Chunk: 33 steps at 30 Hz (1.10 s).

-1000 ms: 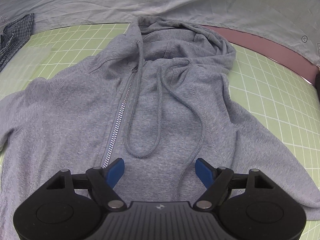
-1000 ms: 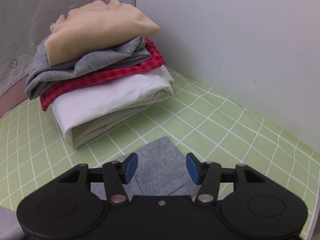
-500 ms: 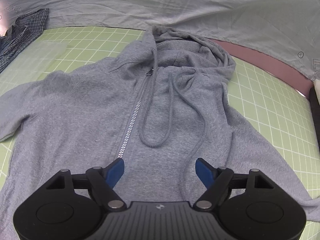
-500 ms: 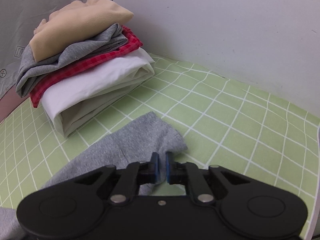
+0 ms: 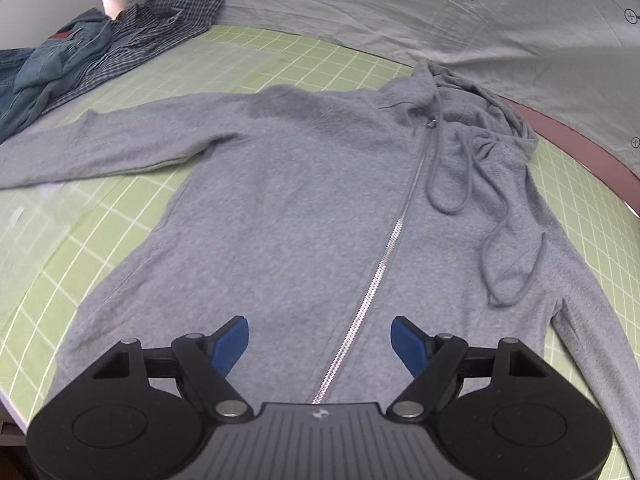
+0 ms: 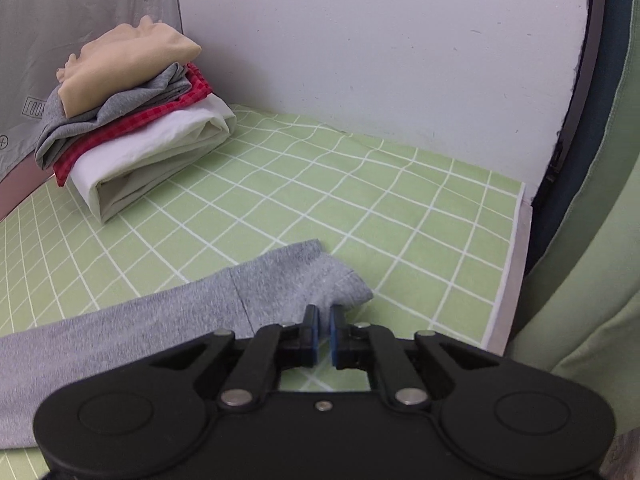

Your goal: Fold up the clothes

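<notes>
right gripper (image 6: pixel 324 330): together on the cuff of the hoodie's sleeve (image 6: pixel 312 276), near the table's right edge; a second ago its jaws stood apart above that cuff, so the pinch is new.
left gripper (image 5: pixel 319 340): jaws wide apart, holding nothing, hanging over the hoodie's lower front just beside the zip (image 5: pixel 384 264).
grey hoodie (image 5: pixel 304 208): lies face up and spread flat across the middle of the green grid mat (image 6: pixel 320 184), zip done up, hood (image 5: pixel 480 120) toward the far edge, other sleeve (image 5: pixel 100 148) stretched out toward the left edge.
change of view: the left camera has swung from the hood and drawcords to take in the whole body and the far sleeve.
meaning for the task: with the cuff gripped, the sleeve looks ready to be carried in over the chest; the body itself shows no fold.
folded pile (image 6: pixel 132 120): cream, grey, red check and white pieces stacked at the far right corner against the wall.
unfolded heap (image 5: pixel 80 52): blue check and denim-like cloth, probably shirts, at the far left corner.
</notes>
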Tool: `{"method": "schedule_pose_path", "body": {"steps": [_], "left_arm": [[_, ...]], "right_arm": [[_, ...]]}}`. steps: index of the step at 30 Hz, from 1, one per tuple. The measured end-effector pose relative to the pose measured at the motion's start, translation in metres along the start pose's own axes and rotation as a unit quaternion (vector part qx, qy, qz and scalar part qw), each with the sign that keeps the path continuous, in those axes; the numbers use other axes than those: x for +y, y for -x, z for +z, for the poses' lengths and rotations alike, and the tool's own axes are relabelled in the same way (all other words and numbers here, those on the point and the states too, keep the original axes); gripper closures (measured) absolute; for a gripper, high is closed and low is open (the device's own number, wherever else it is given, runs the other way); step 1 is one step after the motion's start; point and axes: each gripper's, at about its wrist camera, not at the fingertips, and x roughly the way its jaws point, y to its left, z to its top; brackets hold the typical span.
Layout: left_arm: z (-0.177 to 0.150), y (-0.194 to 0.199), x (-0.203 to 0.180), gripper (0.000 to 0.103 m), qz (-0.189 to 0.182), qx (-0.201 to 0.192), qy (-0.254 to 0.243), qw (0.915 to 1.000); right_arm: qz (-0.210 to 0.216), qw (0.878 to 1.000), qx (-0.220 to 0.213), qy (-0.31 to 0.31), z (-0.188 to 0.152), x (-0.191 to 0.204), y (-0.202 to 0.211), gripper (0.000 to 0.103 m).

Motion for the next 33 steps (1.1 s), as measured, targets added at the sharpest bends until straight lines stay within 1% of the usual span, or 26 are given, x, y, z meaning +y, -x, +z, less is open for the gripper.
{"method": "schedule_pose_path", "body": {"steps": [3,4,5,7,9,11,14,17,19,21,23,24,27,28,29,31,33], "left_arm": [[-0.012,0.011,0.024,0.024,0.014,-0.001,0.011,0.9998],[-0.016,0.015,0.033,0.024,0.019,-0.001,0.015,0.9997],[-0.019,0.019,0.042,0.024,0.025,-0.003,0.02,0.9995],[-0.024,0.026,0.061,0.023,0.039,-0.006,0.027,0.9989],[-0.028,0.029,0.082,0.023,0.052,-0.007,0.035,0.998],[-0.03,0.031,0.104,0.023,0.06,-0.004,0.044,0.9972],[-0.026,0.031,0.135,0.023,0.062,0.002,0.058,0.9964],[-0.019,0.033,0.161,0.023,0.06,-0.006,0.059,0.9964],[-0.012,0.033,0.179,0.022,0.06,-0.011,0.062,0.9963],[-0.005,0.03,0.198,0.021,0.06,-0.014,0.068,0.9958],[0.003,0.028,0.217,0.021,0.06,-0.016,0.074,0.9953],[0.006,0.026,0.226,0.021,0.06,-0.016,0.077,0.9951],[0.016,0.018,0.252,0.021,0.058,-0.014,0.082,0.9949],[0.019,0.015,0.26,0.021,0.058,-0.013,0.084,0.9947],[0.022,0.01,0.269,0.021,0.056,-0.012,0.086,0.9946],[0.029,0.003,0.287,0.02,0.055,-0.011,0.091,0.9943],[0.036,-0.003,0.305,0.02,0.059,-0.012,0.098,0.9934]], "right_arm": [[-0.004,0.999,0.015,0.033,-0.009,0.003,0.003,0.095],[-0.006,0.999,0.016,0.042,-0.011,0.004,0.005,0.089],[-0.007,0.999,0.012,0.051,-0.012,0.008,0.009,0.076],[-0.008,0.998,-0.002,0.069,-0.014,0.017,0.02,0.06],[-0.005,0.996,-0.016,0.087,-0.016,0.028,0.031,0.058],[0.014,0.994,-0.026,0.103,-0.022,0.048,0.047,0.05],[0.065,0.99,-0.033,0.119,-0.036,0.086,0.074,0.044],[0.137,0.985,0.006,0.104,-0.069,0.122,0.101,0.043],[0.184,0.978,0.034,0.092,-0.092,0.146,0.118,0.043],[0.23,0.968,0.062,0.079,-0.114,0.17,0.136,0.043],[0.276,0.955,0.089,0.067,-0.137,0.193,0.153,0.043],[0.29,0.95,0.096,0.071,-0.147,0.204,0.162,0.043],[0.311,0.94,0.103,0.091,-0.17,0.226,0.182,0.04],[0.316,0.938,0.105,0.095,-0.175,0.232,0.188,0.038],[0.315,0.938,0.109,0.092,-0.18,0.236,0.19,0.036],[0.306,0.941,0.12,0.078,-0.188,0.24,0.192,0.038],[0.291,0.945,0.133,0.064,-0.196,0.242,0.191,0.055]]}}
